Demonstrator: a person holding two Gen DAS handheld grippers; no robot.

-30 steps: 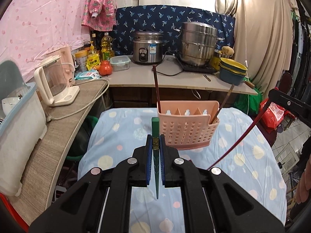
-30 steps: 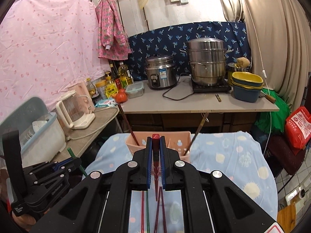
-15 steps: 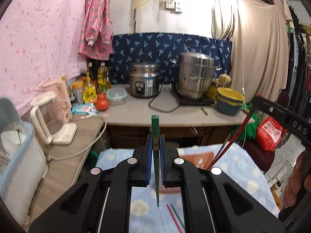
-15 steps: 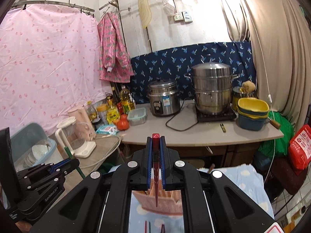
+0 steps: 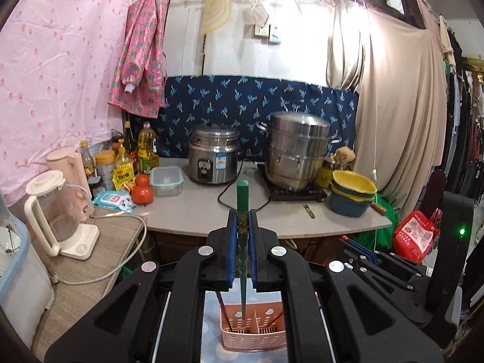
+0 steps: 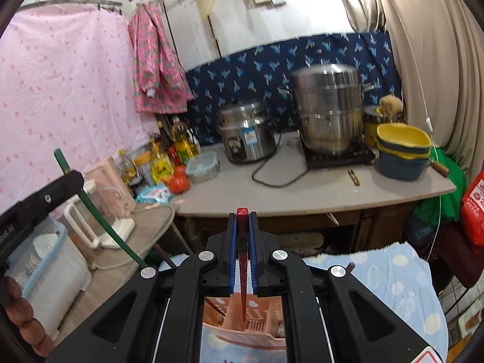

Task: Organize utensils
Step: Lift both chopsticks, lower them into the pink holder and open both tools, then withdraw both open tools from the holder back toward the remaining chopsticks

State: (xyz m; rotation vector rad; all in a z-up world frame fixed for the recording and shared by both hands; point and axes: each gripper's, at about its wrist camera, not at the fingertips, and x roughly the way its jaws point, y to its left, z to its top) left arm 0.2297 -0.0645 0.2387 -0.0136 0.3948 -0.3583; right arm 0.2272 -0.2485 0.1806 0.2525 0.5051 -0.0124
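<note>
My left gripper [image 5: 242, 222] is shut on a green chopstick [image 5: 243, 260] that stands upright, its tip hanging over the pink slotted basket [image 5: 254, 331]. In the right wrist view, my right gripper [image 6: 242, 224] is shut on a red chopstick [image 6: 243, 275] pointing down into the same basket [image 6: 242, 329]. Dark chopsticks [image 5: 222, 305] lean inside the basket. The left gripper [image 6: 39, 199] with its green chopstick [image 6: 90, 205] shows at the left of the right wrist view. The right gripper's body [image 5: 393, 269] is close on the right in the left wrist view.
The basket stands on a blue dotted tablecloth [image 6: 393, 275]. Behind is a counter [image 5: 272, 217] with a rice cooker [image 5: 213, 161], a steel steamer pot [image 5: 298, 148], stacked bowls [image 5: 352, 192], bottles and a tomato [image 5: 142, 193]. A kettle [image 5: 54, 211] sits on the left worktop.
Both grippers have risen and moved in over the basket, which has slid from the middle of each view to the bottom. The right gripper has come close beside the left.
</note>
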